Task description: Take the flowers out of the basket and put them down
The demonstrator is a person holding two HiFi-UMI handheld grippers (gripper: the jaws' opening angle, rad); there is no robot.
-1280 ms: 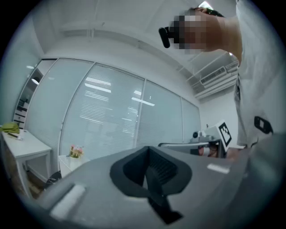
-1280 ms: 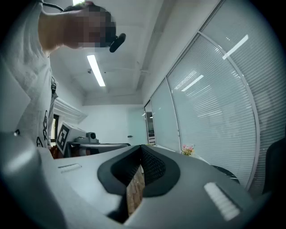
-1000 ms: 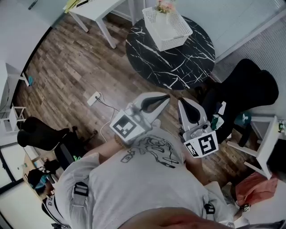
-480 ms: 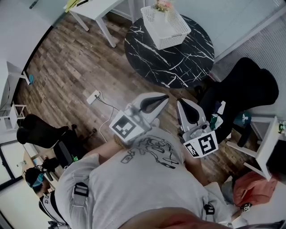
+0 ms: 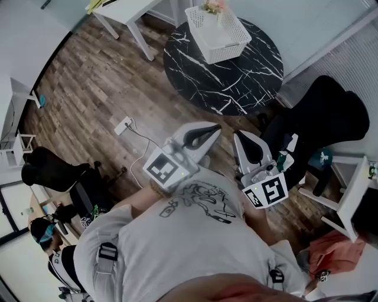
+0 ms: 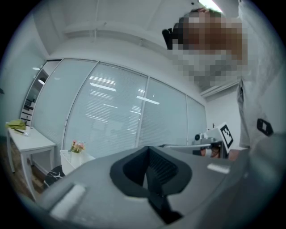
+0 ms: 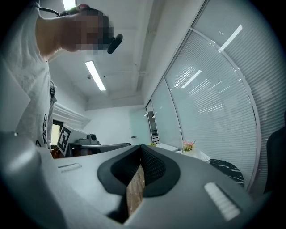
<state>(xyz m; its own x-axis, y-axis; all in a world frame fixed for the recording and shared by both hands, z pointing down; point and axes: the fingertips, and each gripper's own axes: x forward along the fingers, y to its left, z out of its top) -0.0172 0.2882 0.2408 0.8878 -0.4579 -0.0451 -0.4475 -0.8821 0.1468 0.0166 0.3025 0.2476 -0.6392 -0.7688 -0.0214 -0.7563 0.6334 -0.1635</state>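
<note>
Pink flowers (image 5: 214,7) stand at the far end of a white slotted basket (image 5: 217,32) on a round black marble table (image 5: 236,76). Both grippers are held close to my chest, well short of the table. My left gripper (image 5: 216,127) is shut and empty, its jaws pointing toward the table. Beside it, my right gripper (image 5: 238,135) is also shut and holds nothing. In the left gripper view the flowers (image 6: 78,146) and basket (image 6: 70,157) appear small and far off at the left. In the right gripper view the flowers (image 7: 188,145) appear far off at the right.
A white desk (image 5: 127,12) stands left of the table. A black chair (image 5: 322,118) sits to the right of my grippers. A power strip (image 5: 123,127) with a cable lies on the wood floor. A person (image 5: 44,231) sits at the lower left. A white stand (image 5: 354,194) is at the right.
The basket and table have drifted slightly up and left in the head view. Both grippers stay shut and in the same place by my chest.
</note>
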